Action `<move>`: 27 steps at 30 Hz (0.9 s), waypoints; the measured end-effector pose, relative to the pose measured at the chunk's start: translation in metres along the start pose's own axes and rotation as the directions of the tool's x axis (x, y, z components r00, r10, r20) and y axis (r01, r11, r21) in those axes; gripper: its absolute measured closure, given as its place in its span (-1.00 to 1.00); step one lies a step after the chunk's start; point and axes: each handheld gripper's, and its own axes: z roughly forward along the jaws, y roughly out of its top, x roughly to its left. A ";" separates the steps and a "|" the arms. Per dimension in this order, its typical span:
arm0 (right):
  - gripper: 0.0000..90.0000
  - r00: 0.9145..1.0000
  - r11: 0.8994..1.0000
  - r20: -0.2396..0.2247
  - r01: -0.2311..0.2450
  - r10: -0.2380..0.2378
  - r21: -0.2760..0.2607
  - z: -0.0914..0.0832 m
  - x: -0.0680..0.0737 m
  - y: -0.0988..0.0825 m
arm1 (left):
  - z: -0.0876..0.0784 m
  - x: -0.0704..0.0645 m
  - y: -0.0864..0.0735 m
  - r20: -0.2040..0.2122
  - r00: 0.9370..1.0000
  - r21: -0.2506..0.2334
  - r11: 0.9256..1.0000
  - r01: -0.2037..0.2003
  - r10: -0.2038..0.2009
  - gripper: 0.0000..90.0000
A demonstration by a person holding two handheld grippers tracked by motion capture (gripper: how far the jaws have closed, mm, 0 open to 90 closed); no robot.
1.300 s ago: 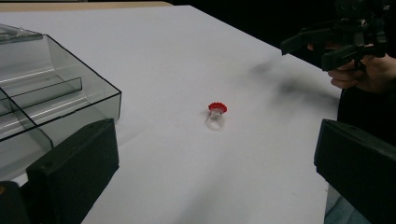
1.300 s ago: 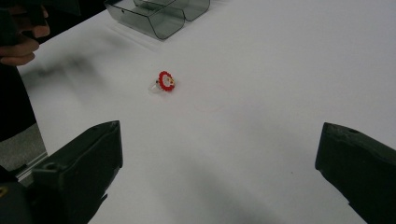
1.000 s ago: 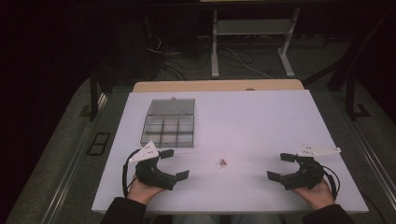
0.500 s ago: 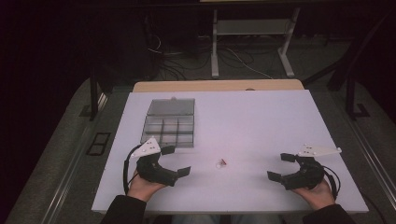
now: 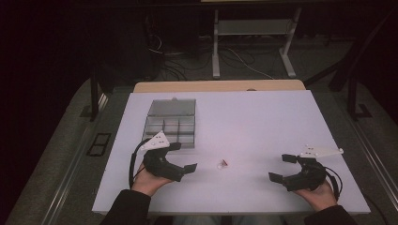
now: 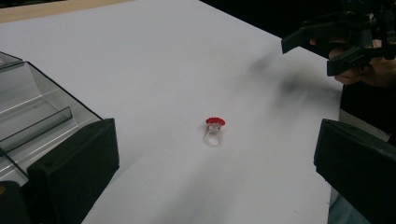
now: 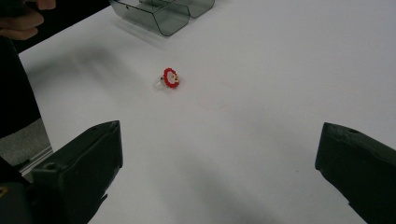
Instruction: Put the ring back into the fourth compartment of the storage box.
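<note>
From above, we see the ring [image 5: 222,163] lying on the white table [image 5: 263,122] between our left gripper [image 5: 182,157] and right gripper [image 5: 282,167], both spread wide and empty. The left gripper view puts it ahead, beside the clear box [image 6: 32,116]; the right gripper view likewise.

My jaws gape around a red-topped ring [image 6: 214,131] mid-tabletop; the clear box [image 6: 32,123] sits left, my other gripper [image 6: 327,49] beyond.

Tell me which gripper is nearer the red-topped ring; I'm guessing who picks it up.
Left. The left gripper sits just left of the ring, jaws open toward it. The right gripper rests farther off on the ring's right, also open.
</note>
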 end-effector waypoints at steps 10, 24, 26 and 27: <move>-1.00 1.000 1.000 0.000 0.002 -0.002 0.001 0.000 0.000 0.000 | 0.012 0.001 0.010 0.016 1.000 0.023 1.000 -0.008 0.007 -1.00; -1.00 1.000 1.000 -0.003 0.004 -0.004 0.002 0.000 0.000 0.000 | 0.032 0.006 0.017 0.031 0.999 0.059 0.998 -0.013 0.011 -1.00; -1.00 1.000 1.000 -0.003 0.005 -0.005 0.003 0.000 0.000 0.000 | 0.034 0.006 0.017 0.033 0.999 0.065 0.998 -0.015 0.013 -1.00; -1.00 1.000 1.000 -0.003 0.005 -0.005 0.003 0.000 0.000 0.000 | 0.036 0.006 0.017 0.033 0.999 0.065 0.998 -0.011 0.009 -1.00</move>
